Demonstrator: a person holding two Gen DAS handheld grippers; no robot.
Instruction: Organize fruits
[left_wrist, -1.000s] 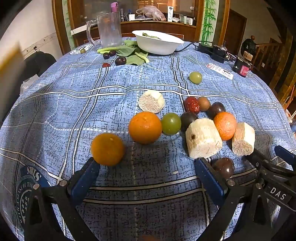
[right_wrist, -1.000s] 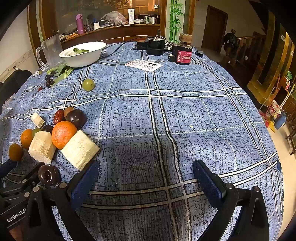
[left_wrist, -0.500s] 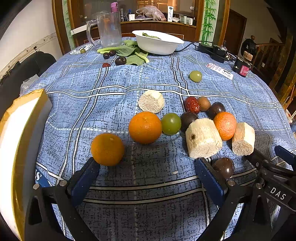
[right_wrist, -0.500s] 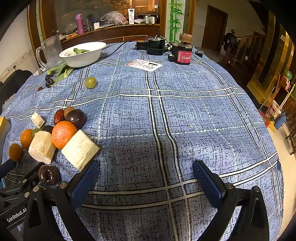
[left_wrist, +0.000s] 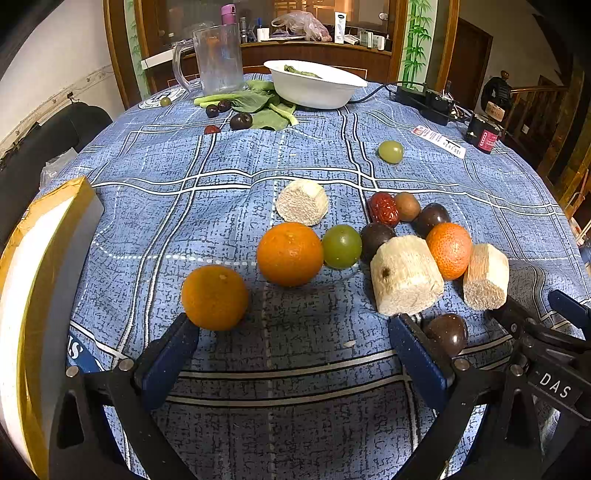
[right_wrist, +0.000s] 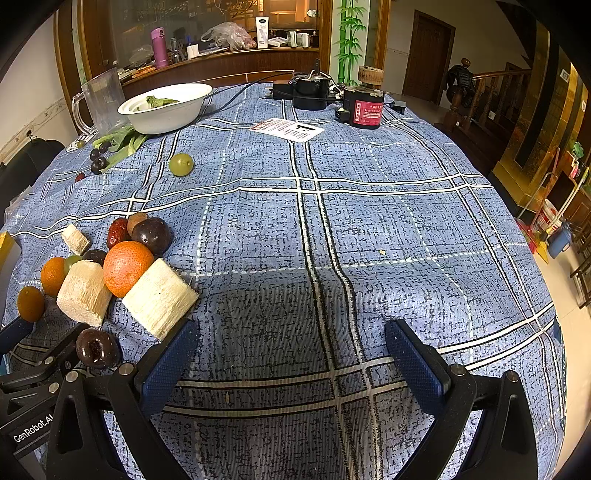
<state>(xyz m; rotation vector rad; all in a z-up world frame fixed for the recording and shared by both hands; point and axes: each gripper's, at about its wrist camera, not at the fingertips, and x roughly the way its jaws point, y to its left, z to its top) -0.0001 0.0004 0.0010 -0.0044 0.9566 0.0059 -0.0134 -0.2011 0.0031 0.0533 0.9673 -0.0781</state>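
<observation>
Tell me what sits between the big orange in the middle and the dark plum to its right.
A green grape-like fruit sits between the orange and the plum, touching both. The left wrist view shows this clearly.

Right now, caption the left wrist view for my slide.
Open left gripper hovers before oranges, cut cane pieces and plums on a blue checked tablecloth.

- A round table is covered by a blue checked cloth (left_wrist: 207, 206).
- Oranges (left_wrist: 290, 254), plums (left_wrist: 432, 218) and cut cane pieces (left_wrist: 405, 275) are clustered near its front edge.
- A white bowl (left_wrist: 314, 86), a pitcher (left_wrist: 218, 59) and greens (left_wrist: 258, 107) are set at its far edge.
</observation>
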